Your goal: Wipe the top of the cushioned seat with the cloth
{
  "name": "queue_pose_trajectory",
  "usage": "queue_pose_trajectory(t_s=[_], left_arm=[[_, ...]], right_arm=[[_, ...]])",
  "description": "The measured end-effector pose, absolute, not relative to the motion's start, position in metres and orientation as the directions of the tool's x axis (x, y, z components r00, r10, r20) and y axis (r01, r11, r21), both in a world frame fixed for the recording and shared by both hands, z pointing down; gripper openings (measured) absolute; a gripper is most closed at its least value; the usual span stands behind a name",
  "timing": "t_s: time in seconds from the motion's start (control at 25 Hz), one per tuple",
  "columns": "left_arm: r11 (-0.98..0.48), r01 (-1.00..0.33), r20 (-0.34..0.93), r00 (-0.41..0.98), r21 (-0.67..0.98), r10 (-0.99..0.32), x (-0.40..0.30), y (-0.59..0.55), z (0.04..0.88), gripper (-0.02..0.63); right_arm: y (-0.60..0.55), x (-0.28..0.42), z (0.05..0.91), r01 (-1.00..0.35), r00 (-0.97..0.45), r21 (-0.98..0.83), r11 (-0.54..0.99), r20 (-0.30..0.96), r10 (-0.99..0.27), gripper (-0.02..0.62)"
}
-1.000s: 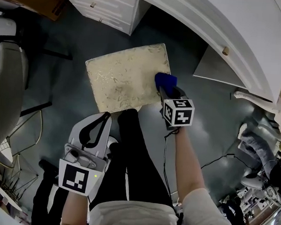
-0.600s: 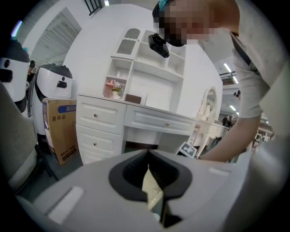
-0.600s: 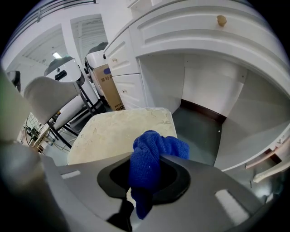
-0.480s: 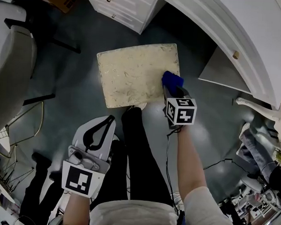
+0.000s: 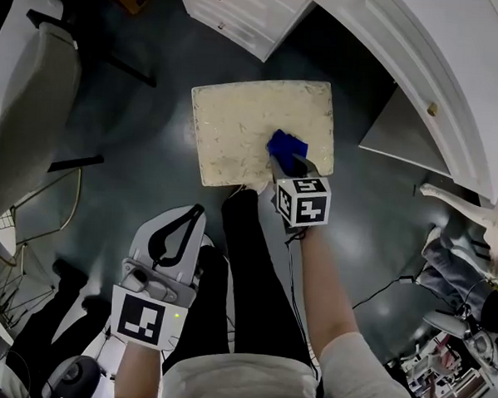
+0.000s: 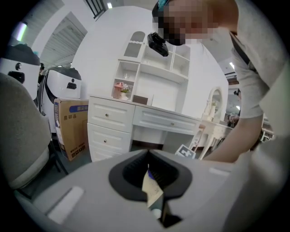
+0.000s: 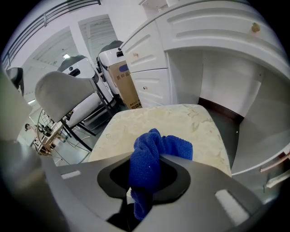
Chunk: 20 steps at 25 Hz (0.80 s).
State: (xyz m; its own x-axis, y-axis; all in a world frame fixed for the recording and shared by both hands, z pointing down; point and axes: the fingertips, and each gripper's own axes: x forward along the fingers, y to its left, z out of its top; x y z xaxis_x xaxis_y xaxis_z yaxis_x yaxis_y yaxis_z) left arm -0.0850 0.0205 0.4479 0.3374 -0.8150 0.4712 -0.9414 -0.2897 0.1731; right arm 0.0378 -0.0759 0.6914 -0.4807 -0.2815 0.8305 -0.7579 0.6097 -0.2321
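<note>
The right claw (image 5: pixel 286 161) is clamped shut on the blue cloth (image 5: pixel 285 144), which rests on the near-right part of the cream seat (image 5: pixel 236 123). The left claw (image 5: pixel 190 216) hangs beside the person's legs (image 5: pixel 246 260), jaws together, holding nothing. Only 1 bunched wad touches, so strokes may miss the far corners; pressing by the near edge could drag the cloth off.

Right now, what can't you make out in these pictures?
- Head view: legs of the cushioned seat, hidden under its top.
- Head view: the seat surface beneath the blue cloth.
- Left gripper view: most of the seat, behind the body of the left gripper.
- Left gripper view: print on the cardboard box, too small to read.
</note>
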Motion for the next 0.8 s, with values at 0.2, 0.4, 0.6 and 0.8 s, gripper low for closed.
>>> queue_pose_trajectory(t_s=[0.2,0.4,0.6,0.8], left_arm=[[-0.258,-0.95,0.481,0.31,0.173,-0.82,-0.1,0.033,0.448,0.0],[-0.228,-0.959,0.483,0.282,0.169,-0.829,-0.117,0.046,0.447,0.0],[-0.206,-0.964,0.478,0.261,0.165,-0.839,-0.132,0.055,0.447,0.0],[-0.187,-0.968,0.465,0.244,0.165,-0.851,-0.144,0.061,0.445,0.0]], right_arm=[[-0.056,-0.001,0.691,-0.715,-0.515,-0.261,0.648,0.824,-0.236,0.078],[-0.038,-0.033,0.691,-0.679,-0.538,-0.279,0.679,0.819,-0.201,0.078],[-0.019,-0.062,0.691,-0.645,-0.557,-0.296,0.705,0.814,-0.168,0.078],[-0.001,-0.091,0.69,-0.609,-0.575,-0.315,0.728,0.807,-0.132,0.078]])
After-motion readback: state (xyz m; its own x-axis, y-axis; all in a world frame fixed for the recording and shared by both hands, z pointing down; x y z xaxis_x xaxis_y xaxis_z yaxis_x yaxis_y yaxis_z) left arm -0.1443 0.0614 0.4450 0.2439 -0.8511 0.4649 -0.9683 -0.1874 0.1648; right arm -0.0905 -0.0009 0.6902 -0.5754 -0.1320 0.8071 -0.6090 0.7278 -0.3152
